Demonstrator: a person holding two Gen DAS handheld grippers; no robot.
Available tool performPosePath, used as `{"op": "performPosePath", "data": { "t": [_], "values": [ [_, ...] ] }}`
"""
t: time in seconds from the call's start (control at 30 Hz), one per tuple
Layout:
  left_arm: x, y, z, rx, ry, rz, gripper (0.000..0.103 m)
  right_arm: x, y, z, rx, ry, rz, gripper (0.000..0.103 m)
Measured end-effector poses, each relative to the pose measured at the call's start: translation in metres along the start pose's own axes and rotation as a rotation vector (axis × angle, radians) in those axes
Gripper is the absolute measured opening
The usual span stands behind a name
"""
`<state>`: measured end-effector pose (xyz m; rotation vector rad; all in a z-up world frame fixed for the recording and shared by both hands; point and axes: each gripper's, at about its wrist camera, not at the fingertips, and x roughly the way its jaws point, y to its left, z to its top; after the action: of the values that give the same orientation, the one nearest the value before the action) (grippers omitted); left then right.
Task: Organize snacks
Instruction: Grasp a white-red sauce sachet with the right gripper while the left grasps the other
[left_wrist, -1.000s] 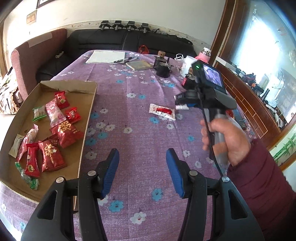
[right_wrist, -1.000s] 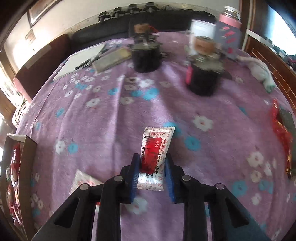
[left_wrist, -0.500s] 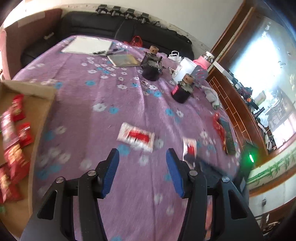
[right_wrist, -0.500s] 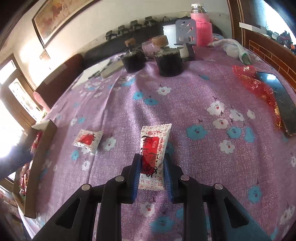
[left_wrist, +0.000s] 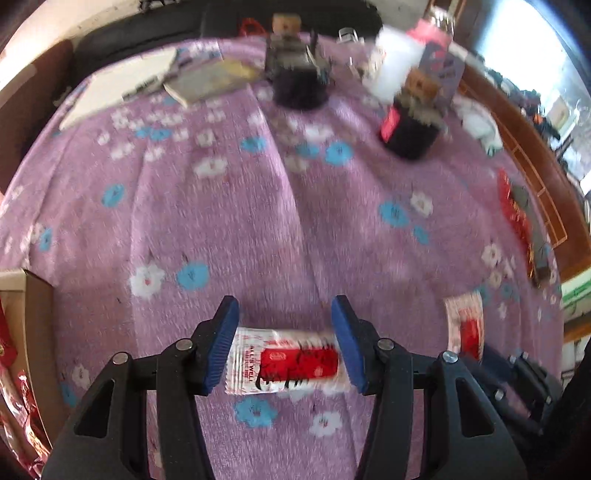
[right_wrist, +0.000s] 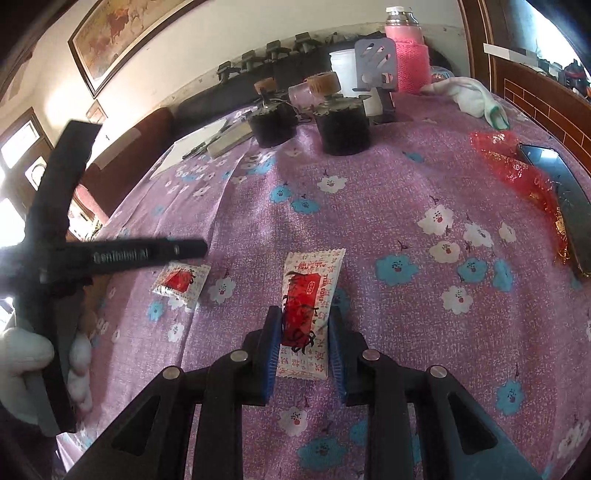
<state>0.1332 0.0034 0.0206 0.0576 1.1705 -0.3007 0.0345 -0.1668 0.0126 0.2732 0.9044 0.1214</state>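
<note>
On the table, a purple floral tablecloth (right_wrist: 369, 221) covered the whole surface. A cardboard box (left_wrist: 35, 302) stood at its left edge, red snack packets (left_wrist: 11, 373) visible inside. Two dark round jars (right_wrist: 343, 129) with cork-coloured tops stood side by side toward the far end, a pink flask (right_wrist: 406, 55) behind them, and a white notepad (right_wrist: 192, 144) to their left. A black phone (right_wrist: 569, 206) lay at the right edge on a crumpled red wrapper (right_wrist: 517, 170).

Right gripper (right_wrist: 303, 347): blue pads closed narrow on a white-and-red snack sachet (right_wrist: 306, 306), gripped at its sides, long axis pointing away from the camera.

Left gripper (left_wrist: 284, 343): jaws spread wide, straddling a second white-and-red sachet (left_wrist: 288, 362) that lay crosswise on the cloth between the pads. The left wrist view was blurred, and whether the pads touched the sachet's ends could not be told. In the right wrist view the same sachet (right_wrist: 181, 280) lay just left of the held one, beneath the left gripper's black frame.
</note>
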Motion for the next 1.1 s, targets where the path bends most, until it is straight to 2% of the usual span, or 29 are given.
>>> {"op": "performPosePath", "data": {
  "t": [0.07, 0.23, 0.3, 0.33, 0.4, 0.43, 0.5, 0.53, 0.6, 0.87, 0.93, 1.0, 1.07, 1.1],
  "values": [
    [-0.004, -0.001, -0.009, 0.021, 0.011, -0.024, 0.05, 0.0, -0.001, 0.0, 0.001, 0.0, -0.001, 0.027],
    [-0.021, 0.005, -0.044, -0.015, 0.075, -0.18, 0.05, -0.001, -0.001, 0.0, 0.008, 0.002, -0.003, 0.027],
    [-0.035, 0.003, -0.058, -0.001, 0.047, -0.217, 0.05, -0.001, -0.001, -0.001, 0.006, 0.003, -0.005, 0.027],
    [-0.047, 0.0, -0.066, 0.019, 0.009, -0.228, 0.05, -0.001, -0.001, -0.001, 0.006, 0.004, -0.006, 0.027],
    [-0.068, -0.008, -0.077, 0.09, -0.08, -0.192, 0.05, -0.001, -0.001, -0.001, 0.006, 0.004, -0.005, 0.027],
    [-0.077, -0.015, -0.082, 0.15, -0.132, -0.137, 0.052, -0.001, -0.001, -0.001, 0.007, 0.003, -0.004, 0.027],
    [-0.084, -0.024, -0.087, 0.226, -0.192, -0.051, 0.071, 0.0, 0.0, 0.0, 0.002, 0.004, -0.003, 0.027],
    [-0.084, -0.028, -0.089, 0.252, -0.208, -0.016, 0.074, 0.0, 0.0, 0.0, 0.0, 0.002, -0.005, 0.027],
    [-0.076, -0.035, -0.087, 0.286, -0.206, 0.034, 0.074, 0.001, 0.001, 0.0, -0.011, -0.001, -0.01, 0.027],
    [-0.034, -0.042, -0.08, 0.293, -0.15, 0.027, 0.073, 0.003, 0.003, 0.001, -0.029, -0.009, -0.007, 0.033],
    [-0.029, -0.043, -0.081, 0.291, -0.14, 0.024, 0.07, 0.003, 0.005, 0.001, -0.04, -0.01, -0.017, 0.033],
    [-0.026, -0.042, -0.082, 0.284, -0.13, -0.007, 0.047, 0.004, 0.007, 0.001, -0.05, -0.012, -0.026, 0.033],
    [-0.028, -0.041, -0.082, 0.273, -0.14, -0.03, 0.032, 0.004, 0.008, 0.0, -0.058, -0.017, -0.035, 0.033],
    [-0.028, -0.041, -0.083, 0.267, -0.141, -0.038, 0.032, 0.005, 0.01, -0.001, -0.066, -0.02, -0.044, 0.033]
  ]
}}
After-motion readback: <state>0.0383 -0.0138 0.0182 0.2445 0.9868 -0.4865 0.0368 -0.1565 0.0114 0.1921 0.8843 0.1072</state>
